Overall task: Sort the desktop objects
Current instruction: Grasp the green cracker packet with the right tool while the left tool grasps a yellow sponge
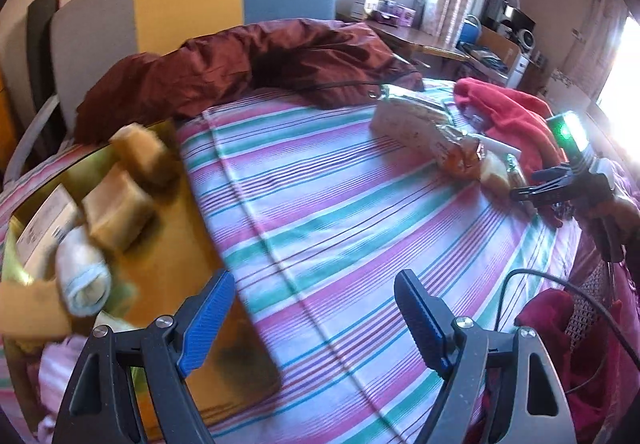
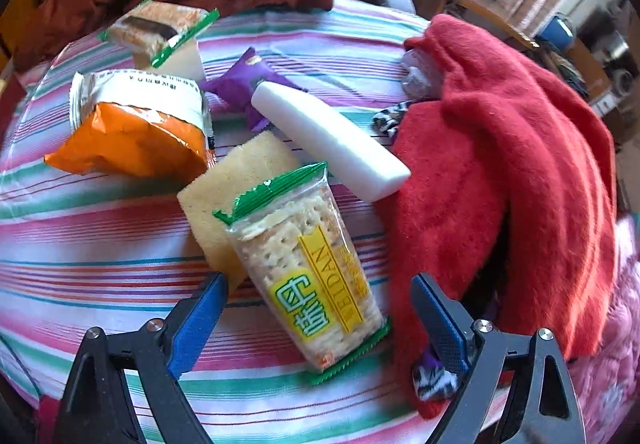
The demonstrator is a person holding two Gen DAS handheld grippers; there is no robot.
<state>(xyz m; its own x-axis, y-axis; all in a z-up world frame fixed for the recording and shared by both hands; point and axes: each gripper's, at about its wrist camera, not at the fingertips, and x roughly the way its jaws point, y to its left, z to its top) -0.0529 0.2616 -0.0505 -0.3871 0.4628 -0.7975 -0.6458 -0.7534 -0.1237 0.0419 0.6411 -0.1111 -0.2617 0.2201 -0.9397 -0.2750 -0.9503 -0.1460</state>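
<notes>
Right gripper point(image 2: 320, 308), fingers spread and empty, hangs over the cracker packet point(image 2: 308, 276) lying on a sponge point(image 2: 228, 188); closing could pinch both. Left gripper point(image 1: 316, 320), spread, holds nothing beside the tray point(image 1: 192, 228)

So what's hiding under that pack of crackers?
A yellow sponge lies partly under the cracker pack, sticking out at its upper left. The striped sheet is below. Anything else underneath is covered.
</notes>
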